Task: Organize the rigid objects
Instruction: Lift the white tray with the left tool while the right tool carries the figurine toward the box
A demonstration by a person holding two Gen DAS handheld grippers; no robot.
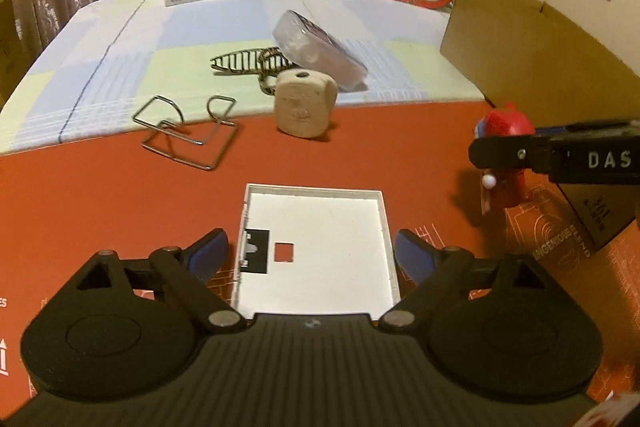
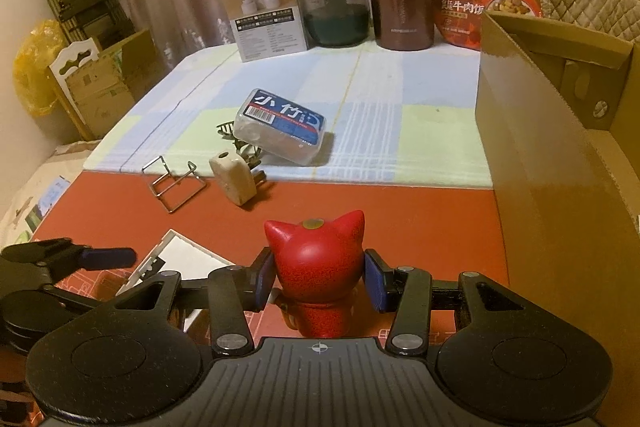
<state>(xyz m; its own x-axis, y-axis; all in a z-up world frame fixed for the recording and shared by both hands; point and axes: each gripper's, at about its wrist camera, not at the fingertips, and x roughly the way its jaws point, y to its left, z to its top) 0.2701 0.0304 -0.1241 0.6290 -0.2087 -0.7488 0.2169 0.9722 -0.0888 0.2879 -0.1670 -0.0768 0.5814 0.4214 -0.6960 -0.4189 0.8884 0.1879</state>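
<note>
- The red cat toy [image 2: 316, 267] stands up straight on the red mat [image 2: 420, 227], so its long side runs up and down.
- Its two pointy ears are at the top, and its back is turned to the right wrist camera.
- The right gripper [image 2: 318, 281] has its two blue pads [image 2: 376, 281] on each side of the toy's head. The pads sit just beside the head or on it, and I cannot tell if they squeeze it.
- In the left wrist view, the red cat toy [image 1: 505, 163] is far to the right of the white square tray [image 1: 320, 247], with the right gripper's [image 1: 484, 151] black finger across its front.
- The white square tray lies flat on the red mat [image 1: 120, 207]. Its open side faces up, and it has a small square hole in its floor.
- The left gripper [image 1: 310, 255] is wide open and holds nothing. Its blue fingers [image 1: 208, 255] sit on the two sides of the tray, a little apart from it.
- Past the tray, farther from the left gripper, a tan block with a hole [image 1: 304, 103] stands near the edge of the mat.
- A bent wire stand [image 1: 186, 131] lies to the left of the tan block.
- Behind the tan block, a clear wrapped pack [image 1: 320, 51] leans on a dark wire rack [image 1: 244, 61], on the checked cloth [image 1: 120, 47].
- A brown cardboard box [image 1: 532, 55] stands to the right of the tray, behind the toy.
</note>
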